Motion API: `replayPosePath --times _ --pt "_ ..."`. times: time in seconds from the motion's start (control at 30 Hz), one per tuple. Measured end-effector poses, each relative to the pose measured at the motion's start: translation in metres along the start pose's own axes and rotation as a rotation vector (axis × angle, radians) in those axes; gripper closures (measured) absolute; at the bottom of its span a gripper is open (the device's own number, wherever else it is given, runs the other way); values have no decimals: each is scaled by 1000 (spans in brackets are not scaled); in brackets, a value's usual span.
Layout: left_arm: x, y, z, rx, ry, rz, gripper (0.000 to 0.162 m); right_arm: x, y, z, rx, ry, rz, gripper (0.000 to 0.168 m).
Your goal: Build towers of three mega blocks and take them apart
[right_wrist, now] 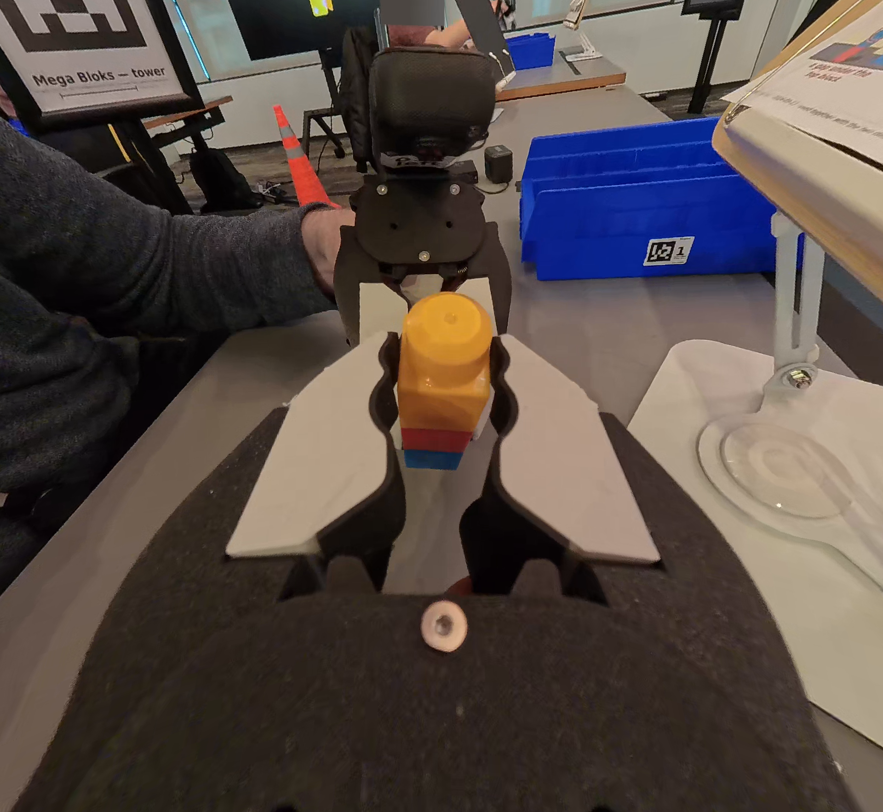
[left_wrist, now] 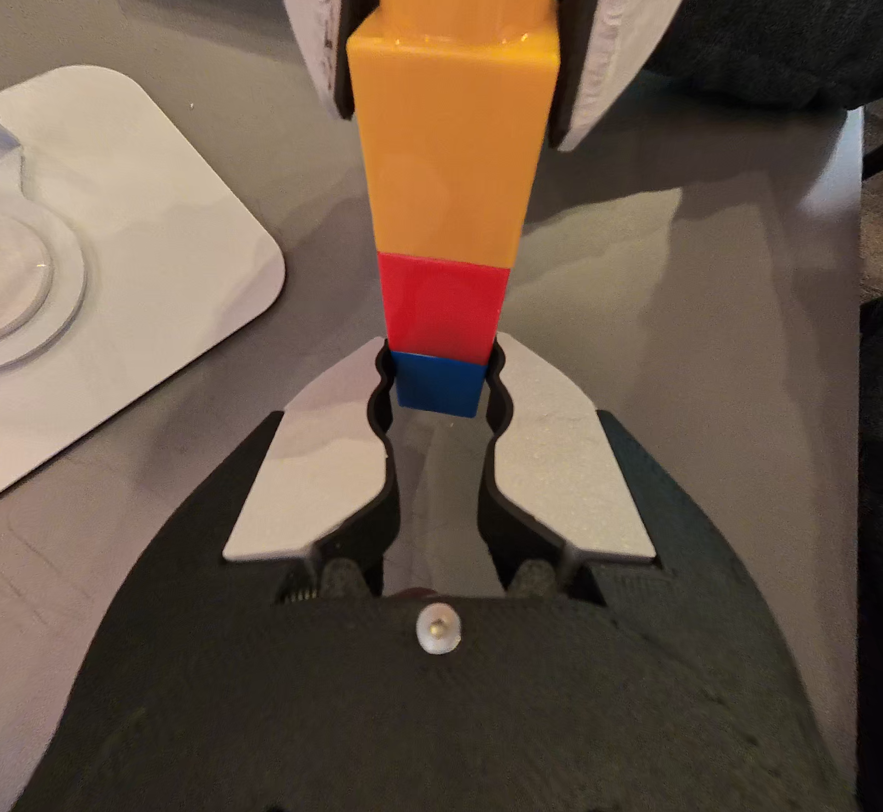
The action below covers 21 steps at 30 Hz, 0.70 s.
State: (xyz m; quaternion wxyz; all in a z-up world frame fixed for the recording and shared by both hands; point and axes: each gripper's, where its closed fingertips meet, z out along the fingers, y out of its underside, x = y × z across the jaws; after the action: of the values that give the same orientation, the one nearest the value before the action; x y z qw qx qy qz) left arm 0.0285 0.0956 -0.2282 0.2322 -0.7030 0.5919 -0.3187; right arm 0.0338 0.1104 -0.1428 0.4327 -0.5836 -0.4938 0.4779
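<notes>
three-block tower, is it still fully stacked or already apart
Fully stacked: orange top block sits on red block, red on blue block, no gaps. Left gripper grips blue, right gripper orange.

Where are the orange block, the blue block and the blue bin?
orange block (right_wrist: 442,387): right wrist view, on its front face below the stud.
blue block (left_wrist: 437,387): left wrist view, middle of its visible face.
blue bin (right_wrist: 597,234): right wrist view, on its front wall.
</notes>
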Motion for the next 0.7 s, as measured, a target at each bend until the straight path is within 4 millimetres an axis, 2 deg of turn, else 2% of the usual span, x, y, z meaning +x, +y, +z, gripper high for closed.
replayPosePath --times 0.33,0.37,0.47,0.57,0.6,0.63,0.7 --pt "0 0 -1 15 5 -9 125 1 -1 2 3 20 1 132" --pt "0 -4 -4 46 12 -15 124 1 -3 2 5 25 -2 132" --pt "-1 -20 -19 165 19 -21 103 3 -10 -4 21 55 -18 132" --pt "-9 -32 -40 295 -1 -36 104 7 -28 -20 44 103 -34 132" --pt "-13 -36 -48 354 -3 -52 114 10 -35 -28 46 132 -46 132" --pt "-16 -39 -55 407 5 -62 132 12 -45 -39 55 160 -56 132" --pt "-24 -39 -65 487 -10 -77 160 17 -66 -67 80 243 -82 132"
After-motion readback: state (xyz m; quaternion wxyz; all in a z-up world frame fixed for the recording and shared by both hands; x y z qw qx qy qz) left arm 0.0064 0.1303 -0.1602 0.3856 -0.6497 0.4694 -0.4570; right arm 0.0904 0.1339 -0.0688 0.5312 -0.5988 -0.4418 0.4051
